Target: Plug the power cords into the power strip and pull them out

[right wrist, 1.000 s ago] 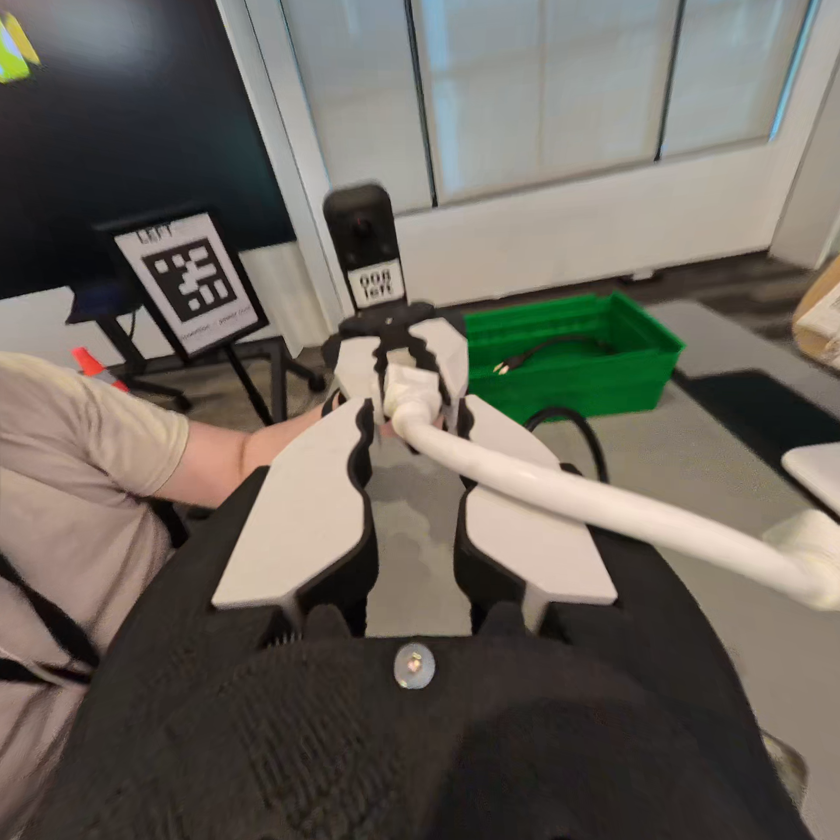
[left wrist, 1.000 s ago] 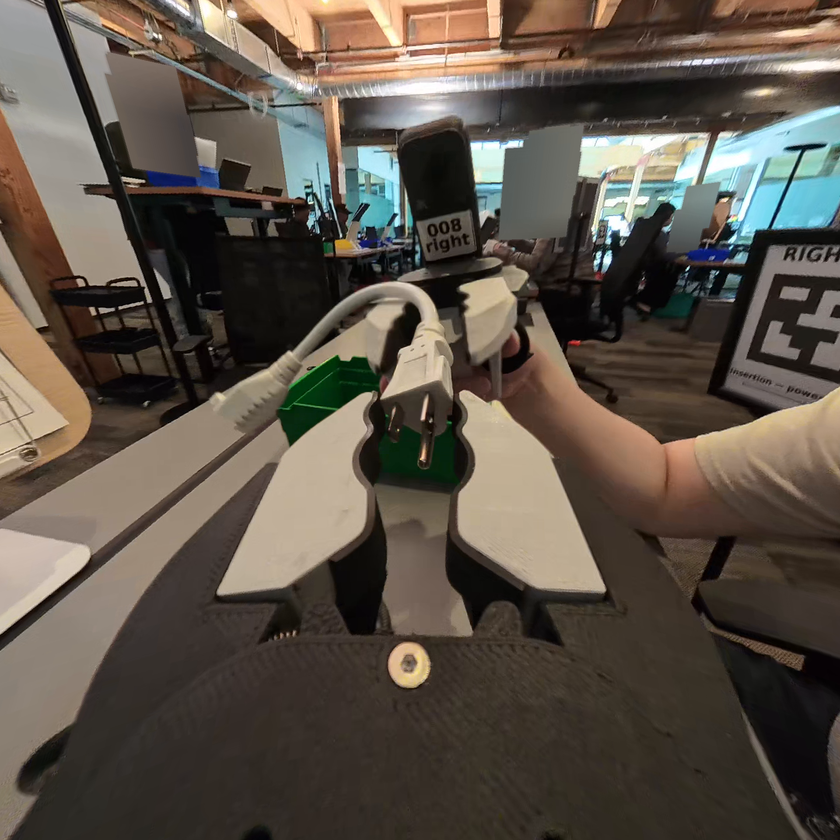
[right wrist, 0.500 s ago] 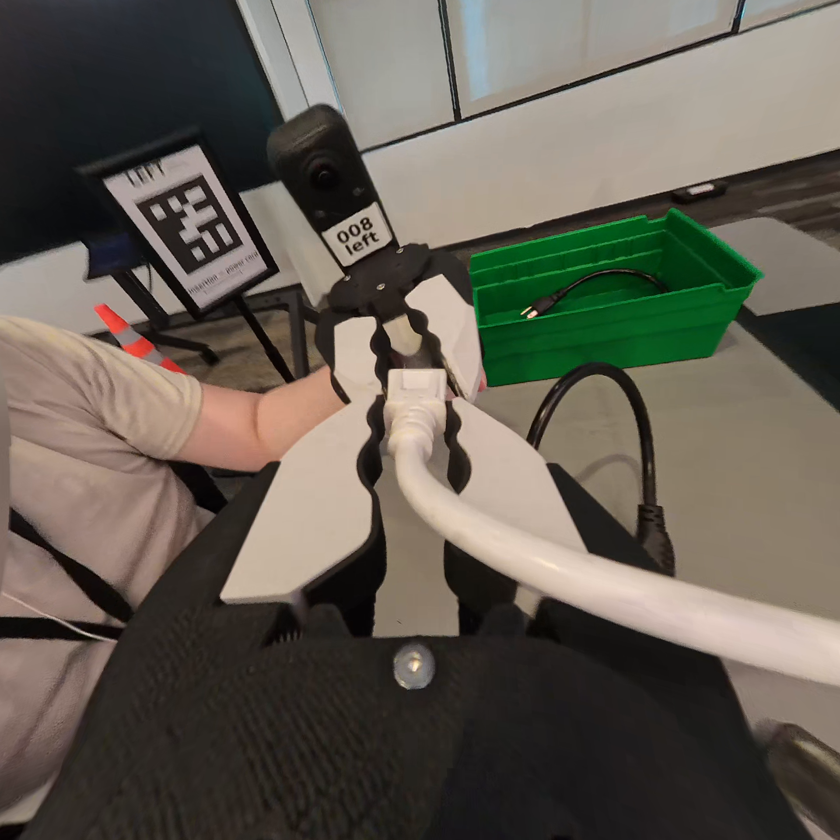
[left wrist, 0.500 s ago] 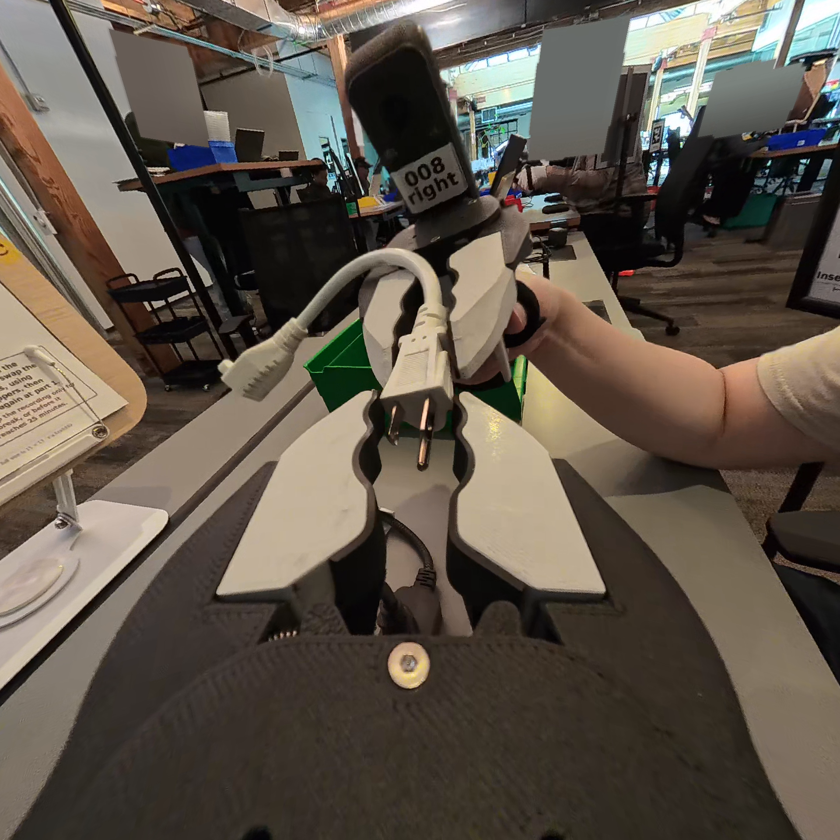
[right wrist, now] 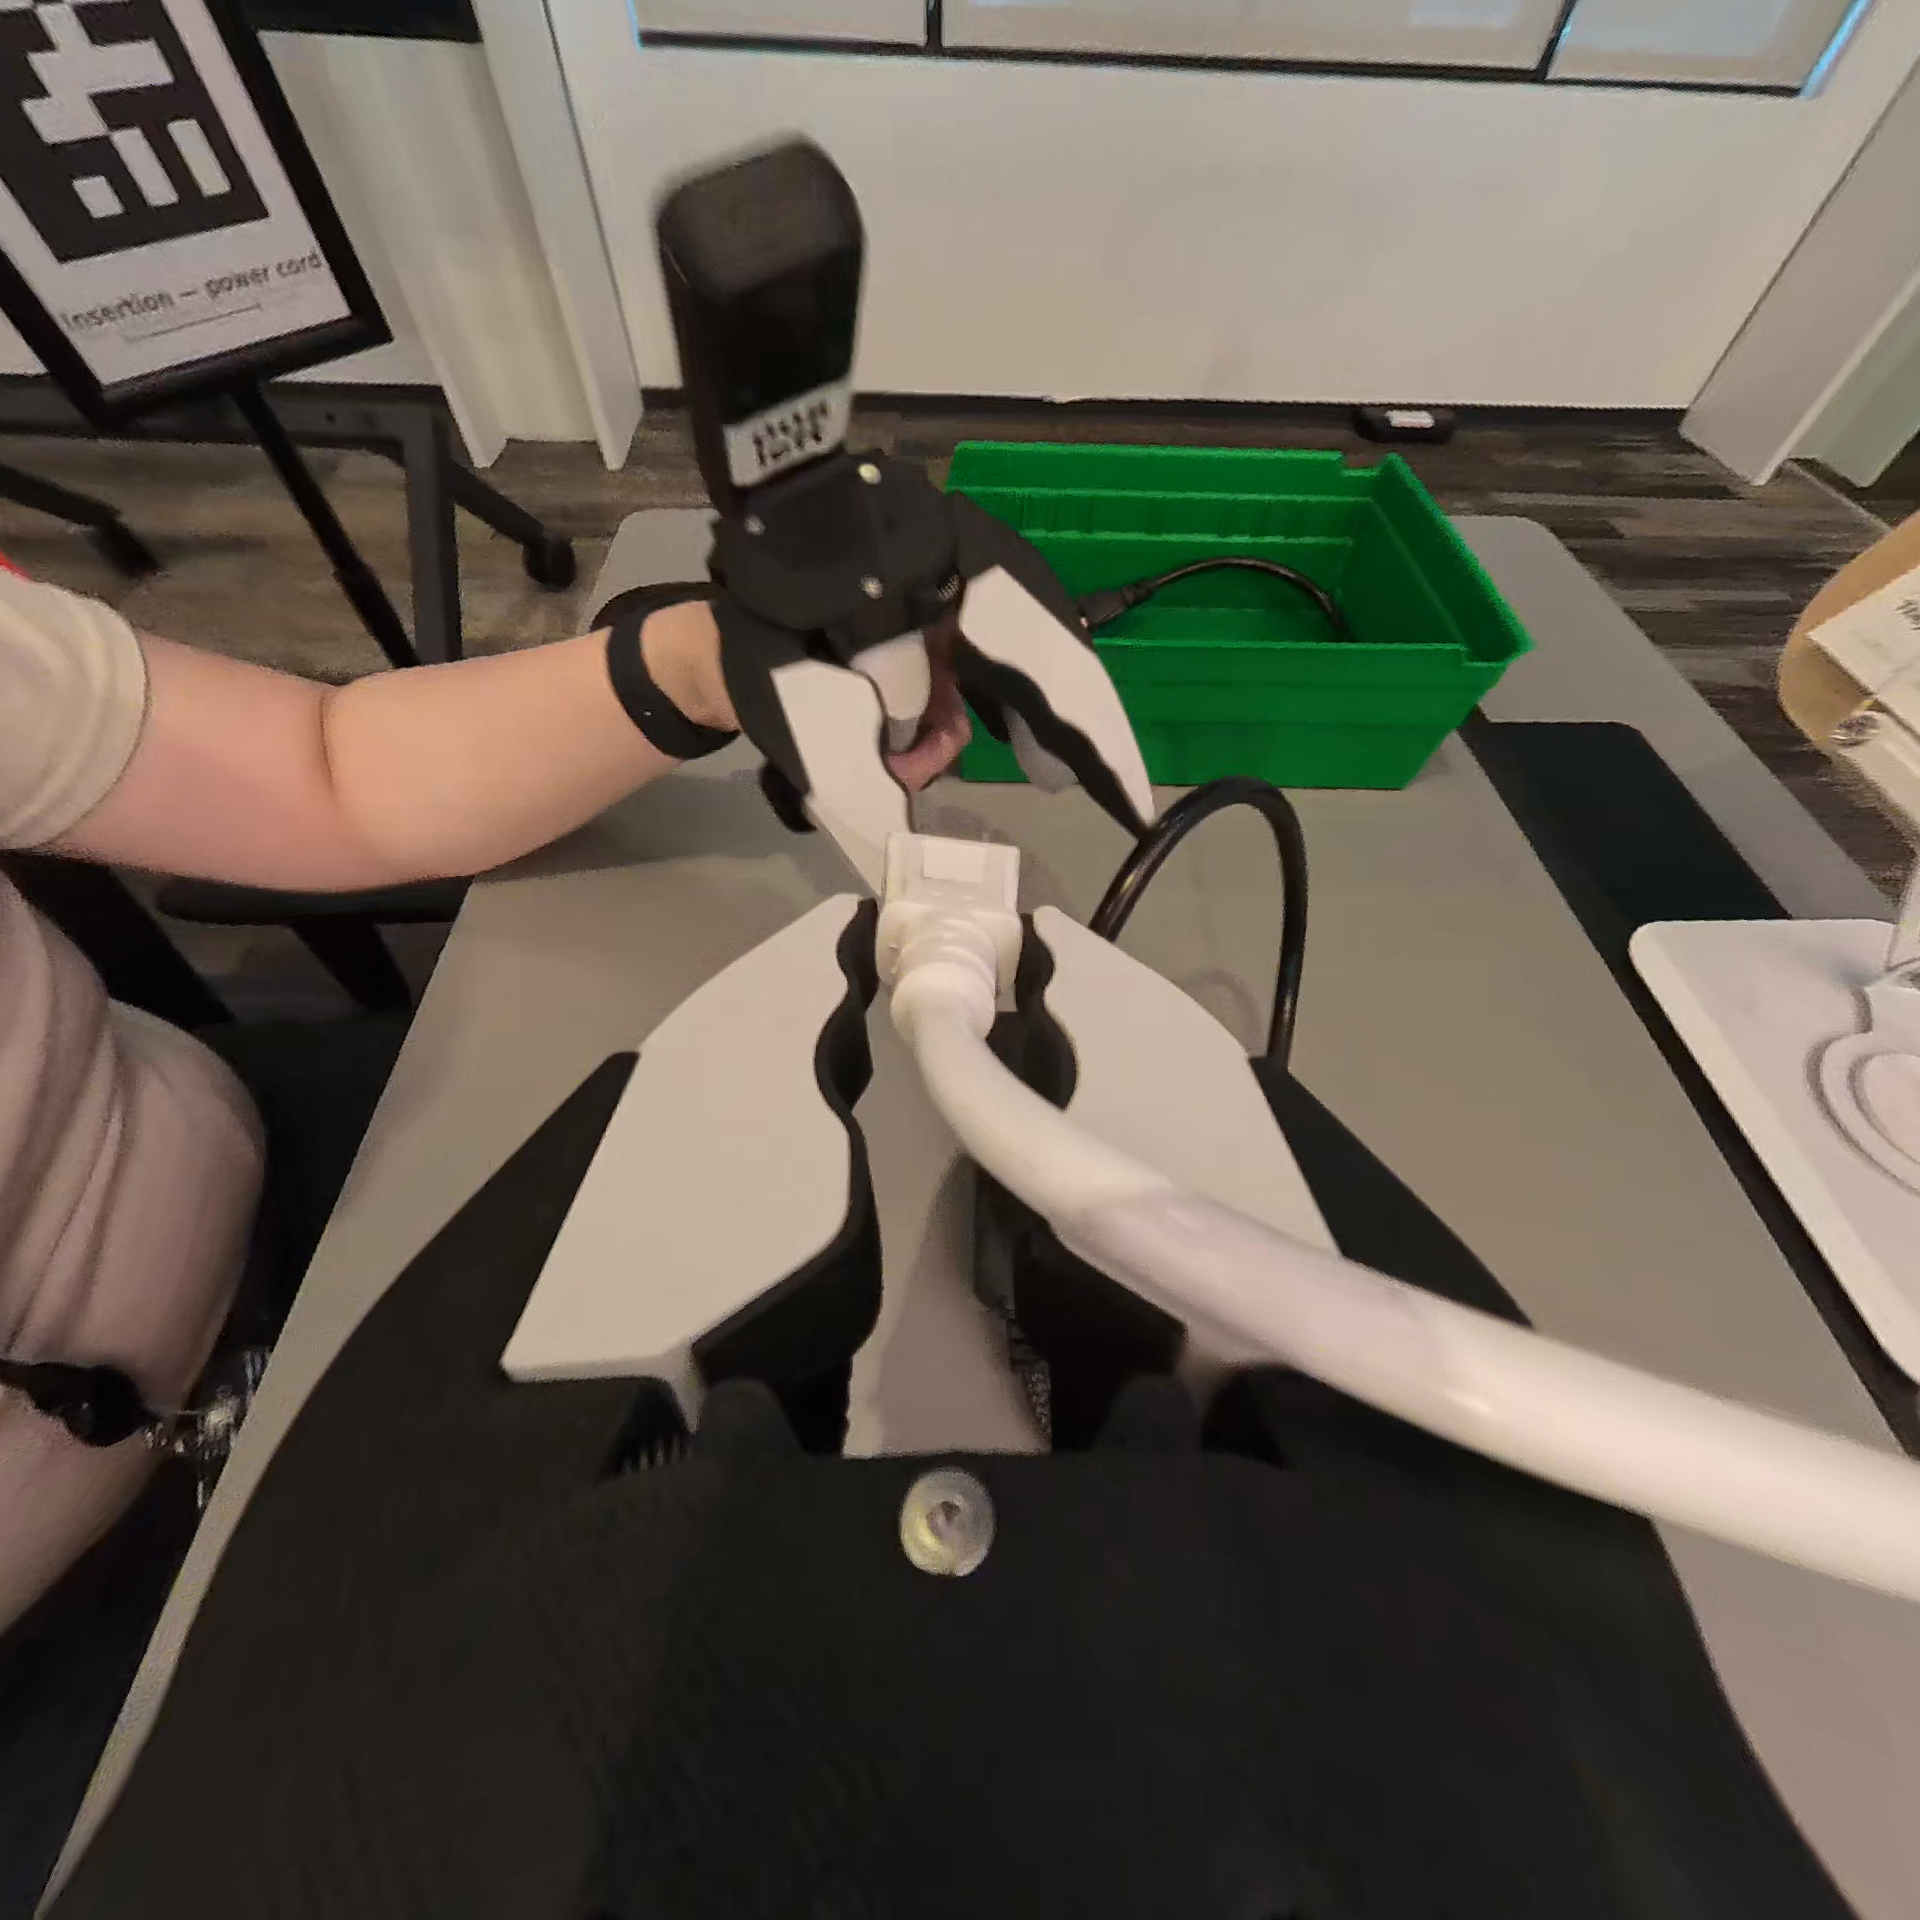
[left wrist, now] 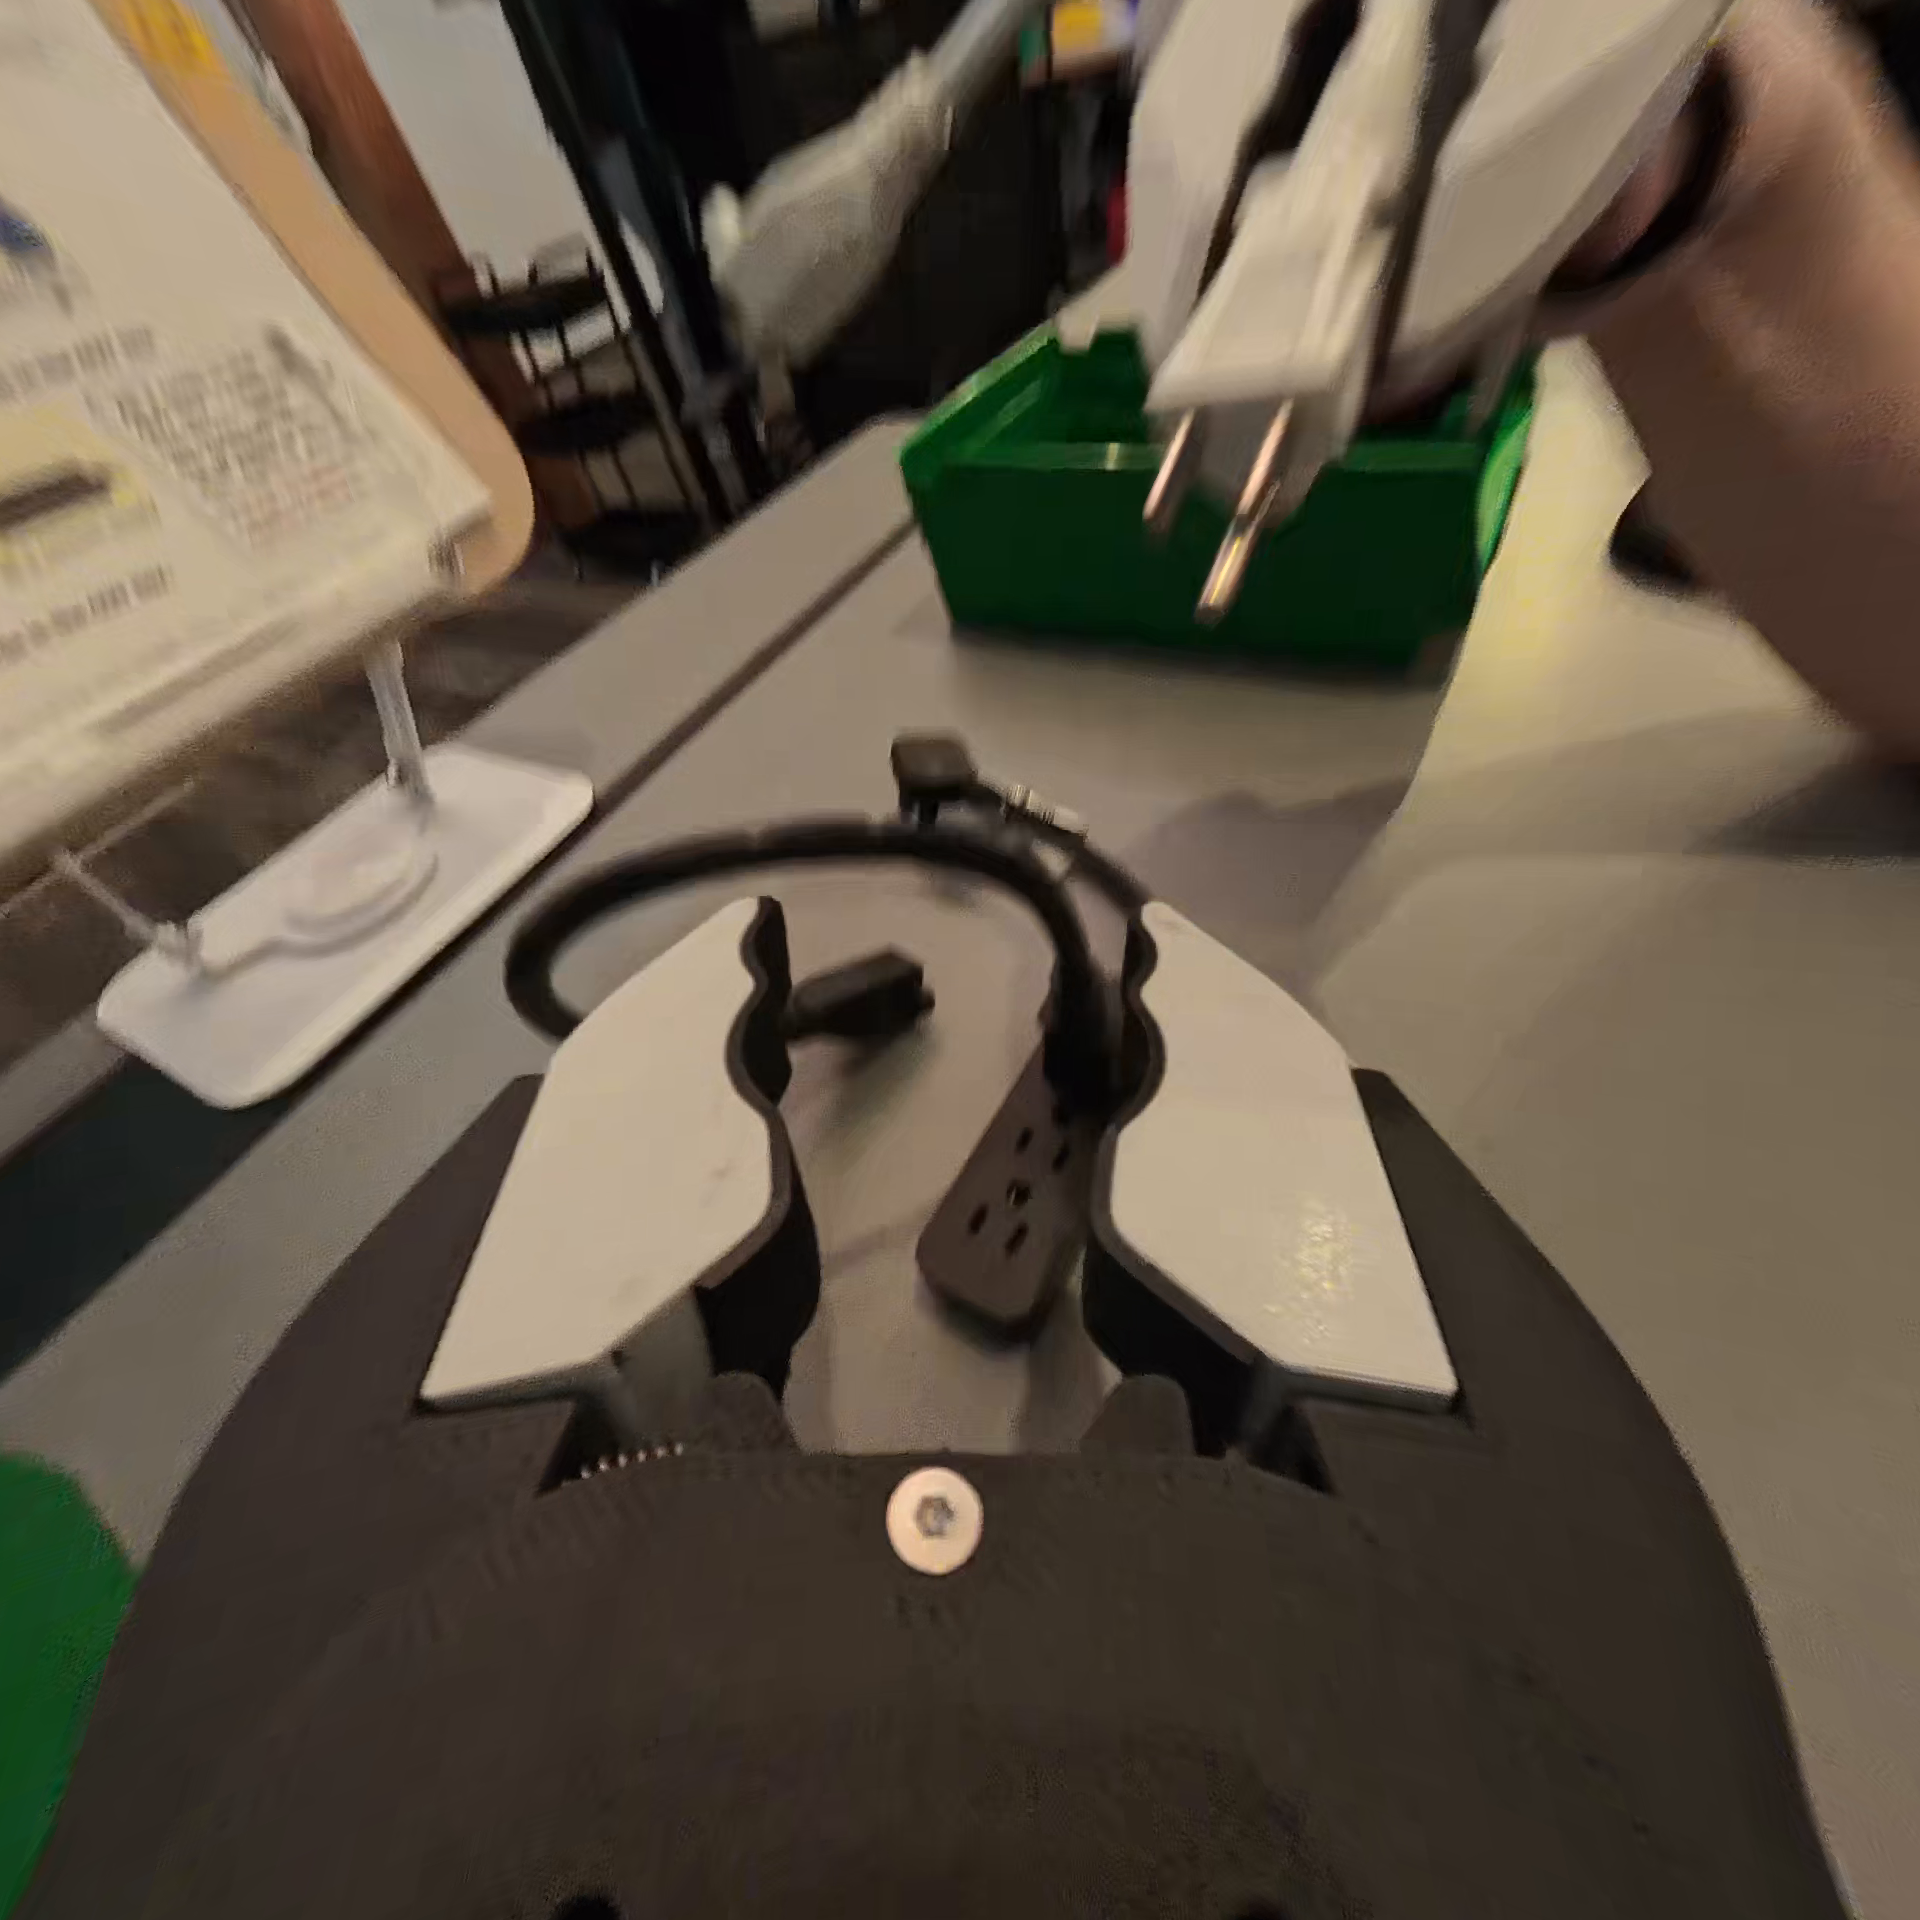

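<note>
My right gripper is shut on a white plug, whose thick white cord trails off to the right. In the left wrist view that plug hangs in the right gripper at the upper right, prongs pointing down above the table. My left gripper is open and empty, low over a black power strip that lies on the grey table between its fingers. The strip's black cord curls ahead of it. The left gripper also shows open, facing the plug.
A green bin stands at the table's far end with a black cord inside; it also shows in the left wrist view. A white stand base with a sign board sits to the left. A framed marker sign stands beyond the table. The left gripper's tips are roughly 9 centimetres from the right gripper's.
My left gripper has opened wide, let go of the white plug's front and dropped toward the table over the power strip. The right gripper keeps the plug and has tipped downward.
</note>
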